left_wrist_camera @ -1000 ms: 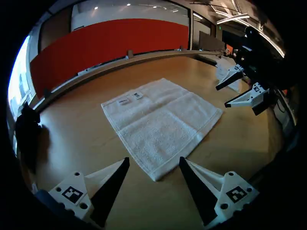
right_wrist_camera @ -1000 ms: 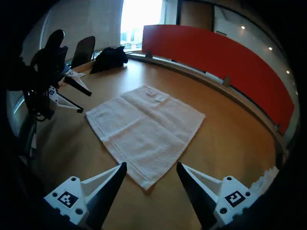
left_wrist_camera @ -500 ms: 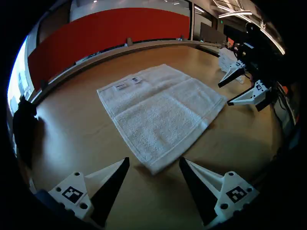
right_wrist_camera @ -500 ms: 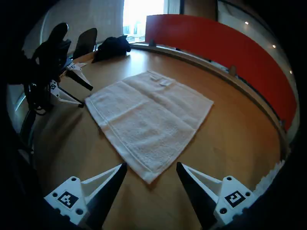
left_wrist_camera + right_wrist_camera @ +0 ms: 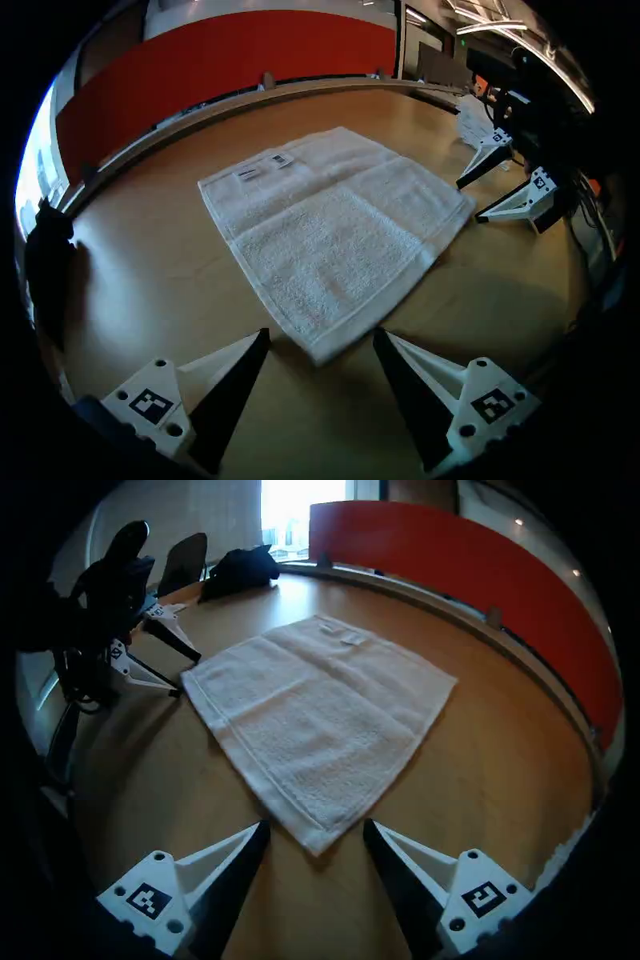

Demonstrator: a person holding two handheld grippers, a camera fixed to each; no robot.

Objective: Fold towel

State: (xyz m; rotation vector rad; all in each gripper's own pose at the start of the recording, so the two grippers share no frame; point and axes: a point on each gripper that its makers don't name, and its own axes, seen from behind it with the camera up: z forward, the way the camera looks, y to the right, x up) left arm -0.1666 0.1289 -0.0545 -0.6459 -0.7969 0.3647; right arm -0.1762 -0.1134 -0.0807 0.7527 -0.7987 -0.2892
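both grippers have edged closer to the white towel (image 5: pixel 336 232). left gripper (image 5: pixel 320 360) and right gripper (image 5: pixel 316 848) gape wide at its near corners. no fold started yet.

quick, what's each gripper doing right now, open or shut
Left gripper: open, holding nothing, towel corner between its fingertips.
Right gripper: open, holding nothing, another towel corner between its fingertips.

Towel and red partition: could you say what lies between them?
Bare wooden table, from towel to red partition, in the right gripper view.
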